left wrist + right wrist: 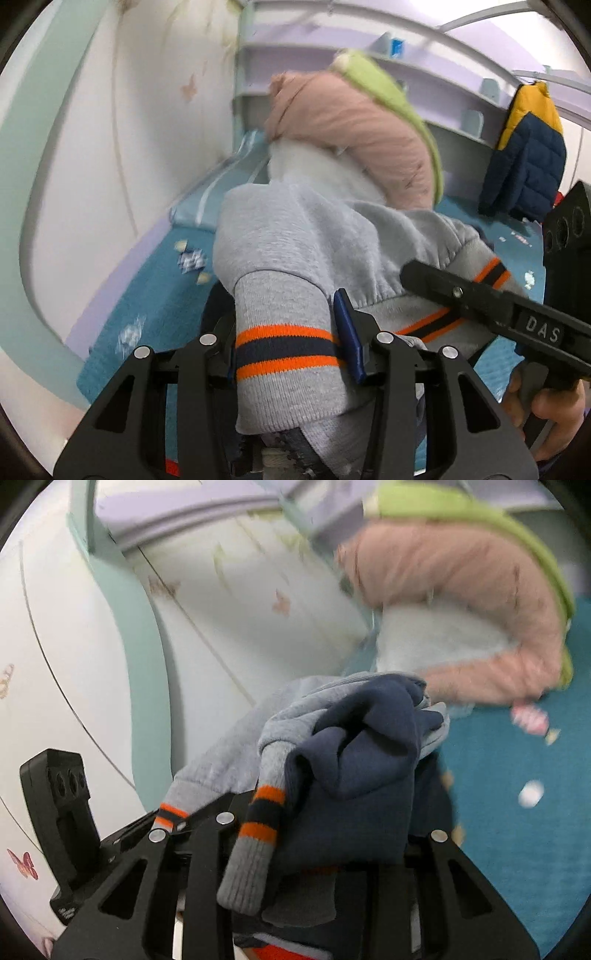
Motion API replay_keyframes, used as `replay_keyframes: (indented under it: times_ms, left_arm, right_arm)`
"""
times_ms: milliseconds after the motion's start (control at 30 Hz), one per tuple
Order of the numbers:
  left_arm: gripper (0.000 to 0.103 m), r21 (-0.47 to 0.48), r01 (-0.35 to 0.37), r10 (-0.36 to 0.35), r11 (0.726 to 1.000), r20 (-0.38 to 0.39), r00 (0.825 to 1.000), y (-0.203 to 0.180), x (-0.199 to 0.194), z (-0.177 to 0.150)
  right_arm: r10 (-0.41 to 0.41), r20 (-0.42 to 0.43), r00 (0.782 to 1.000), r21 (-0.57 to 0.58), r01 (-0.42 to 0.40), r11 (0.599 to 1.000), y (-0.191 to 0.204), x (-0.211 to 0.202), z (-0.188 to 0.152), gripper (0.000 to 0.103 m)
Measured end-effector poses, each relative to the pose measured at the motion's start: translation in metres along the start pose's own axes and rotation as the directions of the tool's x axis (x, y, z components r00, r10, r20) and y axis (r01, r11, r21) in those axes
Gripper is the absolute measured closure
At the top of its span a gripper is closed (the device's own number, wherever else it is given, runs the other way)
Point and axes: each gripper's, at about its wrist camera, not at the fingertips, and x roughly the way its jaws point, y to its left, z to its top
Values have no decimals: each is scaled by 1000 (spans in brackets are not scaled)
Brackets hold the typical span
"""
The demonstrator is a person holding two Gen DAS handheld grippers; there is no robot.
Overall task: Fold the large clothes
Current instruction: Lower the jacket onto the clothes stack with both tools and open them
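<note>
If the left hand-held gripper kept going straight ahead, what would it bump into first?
Probably the pink plush toy lying on the bed. The left hand-held gripper is already clamped on the grey sweatshirt, which bunches up ahead of it, and the toy sits right behind that. Depth is hard to judge here.

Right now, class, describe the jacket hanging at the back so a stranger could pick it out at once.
Start at the pale purple shelves behind the teal bed. Follow them to their right end, where a puffy quilted jacket hangs. It is yellow on top and navy below, unlike the pink and green plush cushion beside it and the grey sweatshirt in front.
</note>
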Motion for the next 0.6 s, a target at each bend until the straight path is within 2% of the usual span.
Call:
replay_keyframes:
  times_ms: [67,167,267,367,400,467,500,567,600]
  left_arm:
    - [61,-31,-9,6,999,-76,997,21,22,-35]
    - [58,-68,-28,18,997,-149,989,40,46,-82]
    - [50,-125,-33,13,992,-158,987,47,45,-101]
    - [34,-80,-77,65,994,-148,987,42,38,-105]
    - [33,-67,-94,83,993,-151,985,41,34,-104]
    - [32,-67,-117,107,991,-133,985,43,26,-100]
    - [32,-72,-152,143,986,-123,982,43,20,-95]
    - [28,-104,-171,163,980,-75,984,45,8,-85]
    - [27,-124,-176,172,976,-43,984,43,-1,-78]
  right_arm:
    - [-36,-66,997,15,37,999,-6,17,-30,74]
    - [-80,-184,980,14,84,996,-24,39,-76,73]
    - [-71,-241,968,73,91,993,-44,38,-97,65]
    - [-78,-248,966,89,103,991,-56,25,-101,61]
    - [-91,-248,965,78,113,990,-58,20,-98,59]
    - [-131,-222,966,74,150,986,-65,-3,-90,46]
    - [-145,-204,968,76,163,984,-68,-12,-87,44]
    - [-211,-143,967,83,224,971,-74,-36,-72,41]
    - [-211,-113,971,76,220,972,-74,-42,-63,42]
